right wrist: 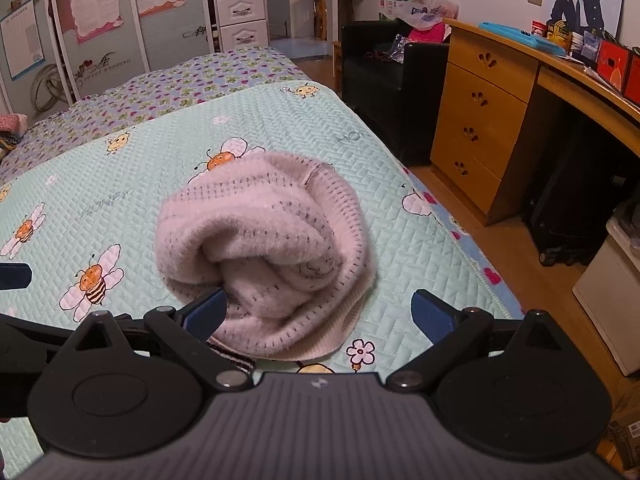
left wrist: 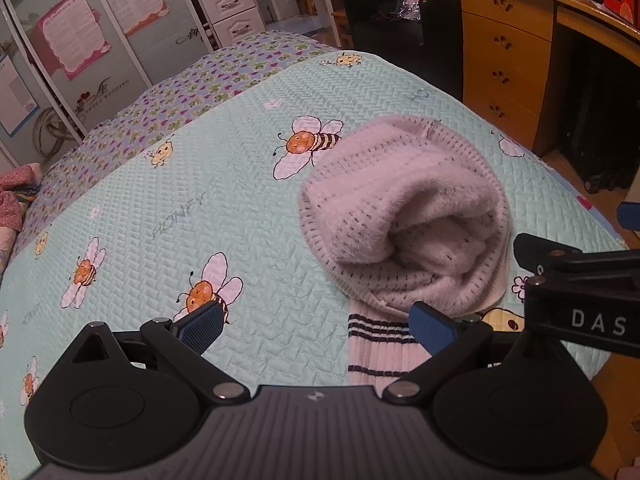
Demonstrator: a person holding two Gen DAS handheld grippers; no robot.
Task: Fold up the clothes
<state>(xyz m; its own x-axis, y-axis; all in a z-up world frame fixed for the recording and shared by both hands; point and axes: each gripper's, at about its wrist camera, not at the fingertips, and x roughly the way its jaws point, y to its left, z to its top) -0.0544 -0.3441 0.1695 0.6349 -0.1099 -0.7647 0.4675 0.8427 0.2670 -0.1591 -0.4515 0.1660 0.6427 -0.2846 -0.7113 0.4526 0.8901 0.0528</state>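
Bee-printed quilt (left wrist: 168, 208) covers the bed, and in the left wrist view the bundled pink sweater (left wrist: 404, 216) lies at two o'clock beyond the wide-spread, empty left tool (left wrist: 316, 326), while the right wrist view shows it at twelve o'clock before the equally wide, empty right tool (right wrist: 320, 314).

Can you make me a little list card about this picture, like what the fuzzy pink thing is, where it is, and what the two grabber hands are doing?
garment: fuzzy pink sweater, bunched in a loose roll, not flat
striped part: ribbed striped cuff sticking out toward the camera
surface: bee-print quilt on a bed
left gripper: open, holding nothing, one finger over the cuff
right gripper: open, holding nothing, fingers on either side of the sweater's near edge
beside the bed: wooden drawers
fold status: not neatly folded yet
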